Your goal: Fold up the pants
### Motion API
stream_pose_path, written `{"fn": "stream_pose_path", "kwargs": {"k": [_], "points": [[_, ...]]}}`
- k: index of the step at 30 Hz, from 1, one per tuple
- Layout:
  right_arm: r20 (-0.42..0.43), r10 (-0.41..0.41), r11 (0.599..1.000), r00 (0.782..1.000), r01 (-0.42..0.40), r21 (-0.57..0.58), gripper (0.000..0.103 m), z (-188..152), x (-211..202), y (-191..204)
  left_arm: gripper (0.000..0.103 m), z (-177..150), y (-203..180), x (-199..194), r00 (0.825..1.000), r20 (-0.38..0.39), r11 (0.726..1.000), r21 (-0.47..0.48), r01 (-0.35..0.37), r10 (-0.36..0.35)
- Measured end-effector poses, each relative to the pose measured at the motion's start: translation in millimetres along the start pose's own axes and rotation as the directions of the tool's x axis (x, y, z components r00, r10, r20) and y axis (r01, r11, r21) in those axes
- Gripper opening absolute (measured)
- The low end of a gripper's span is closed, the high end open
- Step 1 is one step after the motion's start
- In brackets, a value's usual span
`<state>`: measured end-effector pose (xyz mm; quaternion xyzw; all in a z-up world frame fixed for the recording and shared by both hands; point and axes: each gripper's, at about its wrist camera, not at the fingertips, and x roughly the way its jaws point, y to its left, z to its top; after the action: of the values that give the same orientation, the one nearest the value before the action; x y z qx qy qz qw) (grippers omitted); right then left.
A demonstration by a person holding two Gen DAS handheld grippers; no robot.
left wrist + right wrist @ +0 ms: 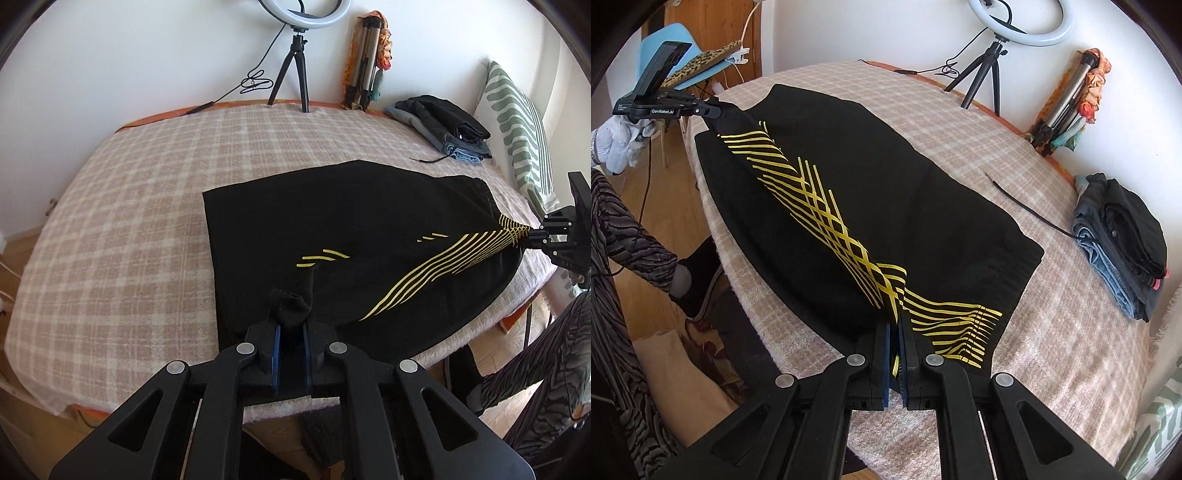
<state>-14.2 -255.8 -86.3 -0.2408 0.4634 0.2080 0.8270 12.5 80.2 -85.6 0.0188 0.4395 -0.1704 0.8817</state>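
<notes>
Both tools (291,334) (894,334) pinching soft black, yellow-striped pants (369,236)

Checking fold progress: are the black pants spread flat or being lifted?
Being lifted: both grippers pinch the black pants along the near edge, raising it off the bed.

**Black pants stretched across the bed**

The pants (332,221) are black, with thin yellow stripes that run along the near side and cross in a lattice. They lie spread on a checked blanket, the far part flat. The near edge is lifted and pulled taut at its 2 ends, with the fabric bunched there.
</notes>
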Motion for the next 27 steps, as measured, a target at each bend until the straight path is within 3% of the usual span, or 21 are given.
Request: {"fn": "stream_pose_path", "kwargs": {"k": [1, 2, 3, 5, 9, 15, 21, 27], "points": [[-0.008, 0.008, 1.000, 1.000, -0.008, -0.003, 0.004, -0.6, -0.1, 0.9, 0.009, -5.4, 0.6, -1.6, 1.000, -0.009, 1.000, -0.003, -0.003, 0.003], [-0.015, 0.024, 1.000, 1.000, -0.024, -0.005, 0.006, -1.3, -0.5, 2.1, 0.022, -9.0, 1.9, -3.5, 1.000, -0.019, 1.000, -0.004, -0.011, 0.011], [-0.017, 0.036, 0.999, 0.999, -0.036, -0.006, 0.011, -2.0, -1.8, 3.5, 0.042, -12.4, 2.9, -6.1, 0.999, -0.025, 1.000, -0.005, -0.021, 0.021], [-0.030, 0.075, 0.997, 0.997, -0.076, -0.005, 0.019, -3.5, -5.2, 5.7, 0.050, -18.8, 6.4, -13.9, 0.999, -0.019, 0.999, -0.010, -0.038, 0.038], [0.012, 0.166, 0.986, 0.986, -0.166, 0.033, 0.031, -0.7, -21.6, 4.3, 0.050, -24.8, 15.1, -29.1, 0.999, -0.006, 0.998, -0.049, -0.041, 0.040], [0.161, 0.292, 0.947, 0.943, -0.309, 0.087, 0.034, 32.8, -51.6, -2.3, 0.050, -25.0, 18.7, -31.5, 1.000, 0.018, 0.992, -0.128, 0.013, -0.011], [0.230, 0.293, 0.953, 0.928, -0.303, 0.011, 0.036, 103.3, -60.2, 8.4, 0.050, -32.1, 13.3, -23.0, 1.000, 0.021, 0.988, -0.157, 0.003, 0.000], [0.247, 0.373, 0.927, 0.894, -0.372, -0.053, 0.038, 195.6, -16.7, 24.2, 0.050, -40.1, 16.6, -30.8, 0.999, 0.033, 0.980, -0.197, 0.018, -0.012]]}}
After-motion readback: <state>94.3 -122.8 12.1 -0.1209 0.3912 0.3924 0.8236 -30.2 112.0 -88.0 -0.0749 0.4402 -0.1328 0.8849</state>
